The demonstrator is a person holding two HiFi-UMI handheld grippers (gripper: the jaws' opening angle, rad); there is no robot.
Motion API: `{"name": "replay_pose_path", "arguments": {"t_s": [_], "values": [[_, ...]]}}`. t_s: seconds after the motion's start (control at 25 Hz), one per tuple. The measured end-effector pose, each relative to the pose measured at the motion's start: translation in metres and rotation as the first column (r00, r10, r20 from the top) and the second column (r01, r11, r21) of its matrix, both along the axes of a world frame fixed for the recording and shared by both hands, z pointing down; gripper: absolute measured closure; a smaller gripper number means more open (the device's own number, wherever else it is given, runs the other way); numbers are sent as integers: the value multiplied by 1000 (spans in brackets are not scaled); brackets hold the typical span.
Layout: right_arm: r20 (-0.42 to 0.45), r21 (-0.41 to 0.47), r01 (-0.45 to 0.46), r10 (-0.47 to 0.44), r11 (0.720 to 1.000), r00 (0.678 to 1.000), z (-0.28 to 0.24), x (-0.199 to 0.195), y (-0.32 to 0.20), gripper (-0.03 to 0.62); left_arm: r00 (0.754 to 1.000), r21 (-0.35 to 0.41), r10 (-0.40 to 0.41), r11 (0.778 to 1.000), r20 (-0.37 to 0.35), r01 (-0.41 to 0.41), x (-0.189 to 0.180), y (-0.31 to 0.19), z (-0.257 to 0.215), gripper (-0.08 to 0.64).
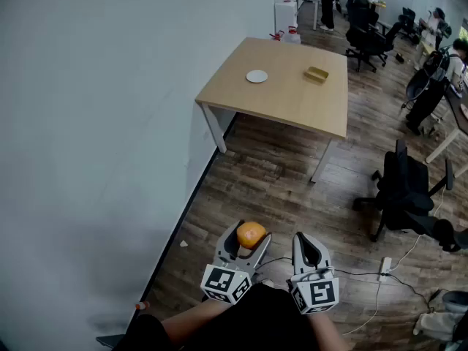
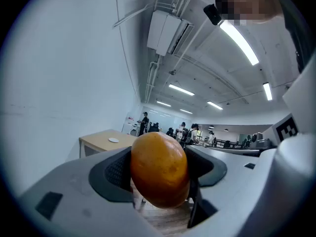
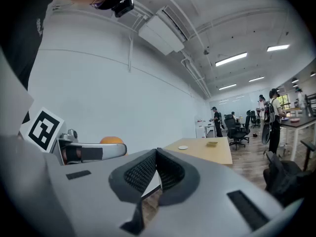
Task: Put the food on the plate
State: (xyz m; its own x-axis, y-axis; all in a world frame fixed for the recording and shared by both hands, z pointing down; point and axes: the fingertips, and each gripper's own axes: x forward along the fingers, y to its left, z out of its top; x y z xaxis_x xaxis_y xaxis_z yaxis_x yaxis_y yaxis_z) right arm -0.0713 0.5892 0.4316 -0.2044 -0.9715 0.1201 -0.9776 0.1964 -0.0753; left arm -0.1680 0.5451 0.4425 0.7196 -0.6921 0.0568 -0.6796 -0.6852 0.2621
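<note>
While the left claw [image 1: 248, 238] grips the fruit [image 2: 159, 169], the plate [image 1: 257, 77] lies apart.

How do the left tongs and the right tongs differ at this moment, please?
The left tongs grip an orange fruit; the right tongs hold nothing. The left tongs' jaws stand wide, spread by the fruit, while the right tongs' jaws are together. Both are held side by side over the wooden floor, well short of the table with the white plate.

orange fruit [image 2: 159, 169]: smooth, oval, clamped in left claw [image 1: 247, 240] | plate [image 1: 257, 77]: small, white, flat on far wooden table [image 1: 292, 97]
</note>
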Motion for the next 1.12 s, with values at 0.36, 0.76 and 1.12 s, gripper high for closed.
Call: {"name": "replay_pose_path", "arguments": {"t_s": [0.36,0.76,1.12], "values": [[4,-31,-8,8,999,1000,14,8,-16,532,1000,-15,-7,1000,22,8,7,-19,14,250],[-8,-65,-40,40,997,999,31,31,-98,532,1000,-60,30,998,1,-30,35,-115,42,250],[-14,-71,-45,44,996,999,14,50,-253,532,998,-85,65,994,-27,-67,53,-254,37,250]]}}
